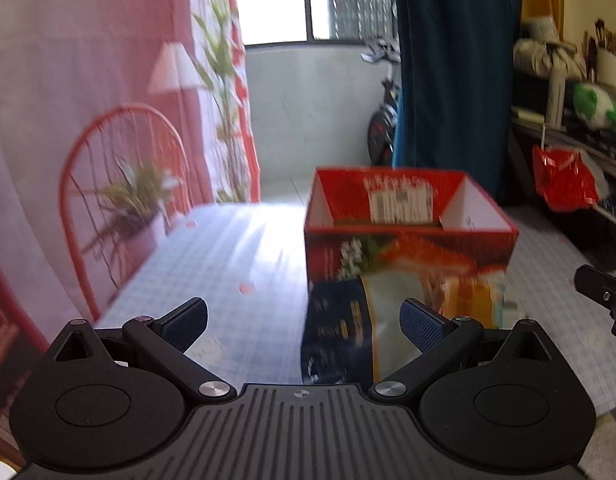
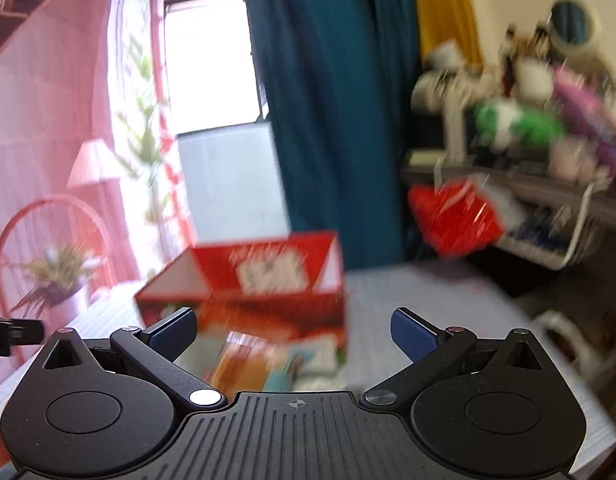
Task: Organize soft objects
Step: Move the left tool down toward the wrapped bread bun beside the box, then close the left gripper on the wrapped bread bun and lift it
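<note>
Two grippers, left gripper [image 1: 303, 322] and right gripper [image 2: 293, 330], gape; one box [image 1: 408, 216].

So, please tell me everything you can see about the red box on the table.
The red box looks like printed cardboard, open at the top, with white inner side walls and a white label on the red inside of its far wall. Its outer front carries colourful pictures, blurred. It stands upright on the checked tablecloth. A shiny packet lies in front of it, apparently touching its base. Its floor is hidden. Neither gripper touches it.
</note>
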Demonstrator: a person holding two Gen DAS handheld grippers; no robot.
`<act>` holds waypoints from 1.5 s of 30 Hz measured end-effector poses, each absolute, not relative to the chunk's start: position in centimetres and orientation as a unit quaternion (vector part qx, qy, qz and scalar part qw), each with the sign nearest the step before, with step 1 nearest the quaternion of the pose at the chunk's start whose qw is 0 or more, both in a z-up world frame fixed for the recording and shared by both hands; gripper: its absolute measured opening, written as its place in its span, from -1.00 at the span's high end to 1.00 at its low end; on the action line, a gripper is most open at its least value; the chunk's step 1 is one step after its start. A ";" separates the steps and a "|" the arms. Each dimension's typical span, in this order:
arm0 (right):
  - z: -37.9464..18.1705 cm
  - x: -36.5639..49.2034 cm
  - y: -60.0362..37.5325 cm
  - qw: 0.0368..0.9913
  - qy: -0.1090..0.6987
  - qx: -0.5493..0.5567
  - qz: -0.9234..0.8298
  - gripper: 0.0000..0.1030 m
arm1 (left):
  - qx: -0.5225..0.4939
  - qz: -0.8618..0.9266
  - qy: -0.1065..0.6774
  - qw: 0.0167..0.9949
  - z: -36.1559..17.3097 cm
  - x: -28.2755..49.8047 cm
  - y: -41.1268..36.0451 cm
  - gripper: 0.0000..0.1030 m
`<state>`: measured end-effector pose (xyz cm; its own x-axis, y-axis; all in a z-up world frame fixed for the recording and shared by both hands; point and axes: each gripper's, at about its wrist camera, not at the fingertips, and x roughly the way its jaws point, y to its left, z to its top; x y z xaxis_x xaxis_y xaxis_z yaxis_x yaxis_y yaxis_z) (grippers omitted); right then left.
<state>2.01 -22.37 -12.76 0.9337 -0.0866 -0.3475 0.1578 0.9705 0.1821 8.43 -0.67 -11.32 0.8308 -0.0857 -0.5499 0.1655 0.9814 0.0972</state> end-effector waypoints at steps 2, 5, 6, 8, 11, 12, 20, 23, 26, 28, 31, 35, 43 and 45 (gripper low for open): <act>-14.1 2.7 -22.3 0.974 0.193 0.101 -0.057 -0.99 | 0.079 -0.070 0.304 0.947 -12.9 9.1 -0.9 -1.00; -15.8 4.0 -21.7 0.967 0.230 0.080 -0.069 -0.99 | 0.087 -0.070 0.326 0.939 -14.6 10.1 -0.9 -1.00; -16.3 4.3 -21.7 0.966 0.238 0.077 -0.064 -0.99 | 0.086 -0.074 0.331 0.937 -15.0 10.5 -0.9 -1.00; -17.2 4.5 -21.6 0.966 0.243 0.076 -0.055 -0.99 | 0.082 -0.085 0.343 0.932 -15.8 10.9 -0.9 -1.00; -18.3 5.3 -21.6 0.963 0.257 0.075 -0.040 -0.99 | 0.080 -0.099 0.358 0.925 -16.5 11.7 -1.4 -1.00; -18.6 5.6 -21.7 0.961 0.262 0.080 -0.033 -0.99 | 0.083 -0.097 0.358 0.925 -16.6 11.8 -1.5 -1.00; -20.3 7.9 -22.2 0.950 0.299 0.090 0.010 -0.52 | 0.102 -0.108 0.386 0.910 -17.5 13.8 -3.3 -0.78; -20.6 8.8 -22.4 0.945 0.311 0.095 0.033 -0.40 | 0.091 -0.124 0.388 0.909 -17.4 14.6 -3.5 -0.66; -20.9 9.6 -22.5 0.944 0.316 0.086 0.045 -0.24 | 0.076 -0.140 0.390 0.907 -17.2 15.6 -3.7 -0.46; -21.0 9.9 -22.6 0.943 0.320 0.083 0.053 -0.18 | 0.072 -0.152 0.392 0.904 -17.2 16.2 -4.2 -0.27; -21.1 10.6 -22.9 0.941 0.324 0.084 0.059 -0.16 | 0.078 -0.168 0.392 0.901 -17.2 17.1 -5.0 -0.15; -21.4 11.4 -23.0 0.938 0.331 0.080 0.063 -0.16 | 0.066 -0.209 0.392 0.893 -16.9 18.6 -6.0 -0.15; -21.8 12.9 -22.3 0.933 0.344 0.059 0.087 -0.17 | 0.051 -0.309 0.399 0.862 -17.7 20.8 -9.5 -0.08; -21.9 13.4 -22.2 0.931 0.348 0.058 0.092 -0.17 | 0.050 -0.326 0.408 0.852 -18.4 21.4 -10.5 -0.08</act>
<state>13.35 -22.22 -21.88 0.7407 0.2127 -0.6373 -0.1315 0.9761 0.1729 21.35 -10.46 -18.38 0.4553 -0.5135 -0.7274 0.5953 0.7831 -0.1802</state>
